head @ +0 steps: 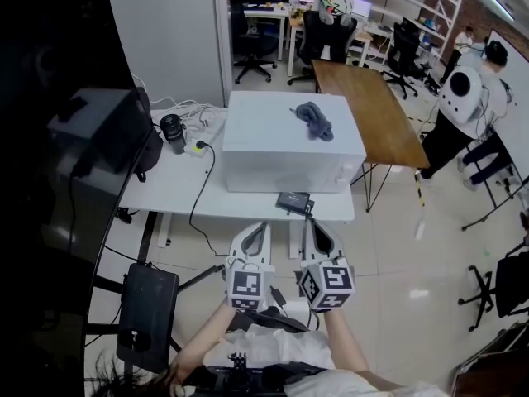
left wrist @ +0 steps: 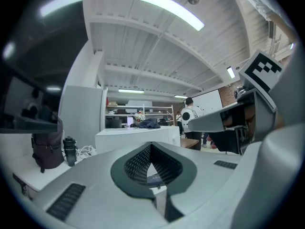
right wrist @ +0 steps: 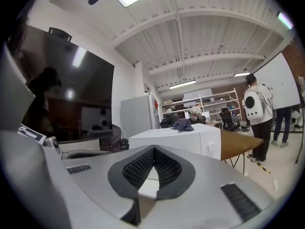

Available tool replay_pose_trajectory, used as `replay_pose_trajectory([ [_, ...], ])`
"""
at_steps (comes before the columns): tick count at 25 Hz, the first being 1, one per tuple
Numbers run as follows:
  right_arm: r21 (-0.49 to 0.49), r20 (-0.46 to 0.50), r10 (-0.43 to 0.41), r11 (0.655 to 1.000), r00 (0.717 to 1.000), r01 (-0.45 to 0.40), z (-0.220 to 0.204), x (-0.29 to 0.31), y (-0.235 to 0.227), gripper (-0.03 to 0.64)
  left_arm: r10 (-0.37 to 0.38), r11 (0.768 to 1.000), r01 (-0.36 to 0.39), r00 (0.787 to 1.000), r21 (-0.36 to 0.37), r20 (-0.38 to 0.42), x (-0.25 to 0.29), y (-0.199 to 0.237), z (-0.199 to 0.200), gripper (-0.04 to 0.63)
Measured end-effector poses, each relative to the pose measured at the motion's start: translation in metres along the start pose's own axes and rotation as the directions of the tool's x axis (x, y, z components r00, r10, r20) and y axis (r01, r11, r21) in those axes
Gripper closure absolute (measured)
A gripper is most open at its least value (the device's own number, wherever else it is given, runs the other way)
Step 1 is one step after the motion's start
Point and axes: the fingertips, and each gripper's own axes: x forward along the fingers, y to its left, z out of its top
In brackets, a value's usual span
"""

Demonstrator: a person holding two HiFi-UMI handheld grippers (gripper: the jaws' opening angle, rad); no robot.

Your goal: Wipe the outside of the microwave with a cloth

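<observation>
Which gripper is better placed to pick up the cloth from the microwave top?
Right. The cloth lies on the right part of the microwave top, nearly straight ahead of the right gripper; the left gripper sits further aside. Both are shut, empty.

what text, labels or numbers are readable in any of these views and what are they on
No word or number reads clearly in any view.
left gripper and right gripper: square black-and-white markers only, no letters.
small black box in front of the microwave: any print too small to read.
</observation>
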Motion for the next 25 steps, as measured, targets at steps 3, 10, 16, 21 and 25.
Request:
replay_pose_trajectory([
  [3,0.018,-0.016,0.006,1.000,1.000,-0.006,-0.005,0.000,-0.005,0.618,-0.001,1.000,0.001,1.000,0.003,0.000,0.004,-0.005,0.000,0.603],
  [10,0.000,-0.048,0.034,0.999,0.998,-0.034,-0.011,-0.001,0.001,0.618,-0.001,1.000,0.001,1.000,0.002,-0.015,0.007,-0.009,-0.004,0.603],
  [16,0.003,-0.063,0.031,1.000,0.998,-0.031,-0.017,-0.002,-0.002,0.617,0.001,1.000,-0.001,1.000,0.000,-0.020,0.005,-0.011,-0.003,0.603],
  [21,0.003,-0.071,0.031,1.000,0.997,-0.031,-0.020,-0.003,0.000,0.617,0.004,1.000,-0.004,1.000,0.003,-0.020,0.002,-0.009,-0.002,0.603],
  [25,0.007,-0.073,0.042,0.999,0.996,-0.042,-0.019,-0.002,0.006,0.618,0.006,1.000,-0.006,1.000,0.002,-0.019,0.002,-0.007,-0.004,0.603],
])
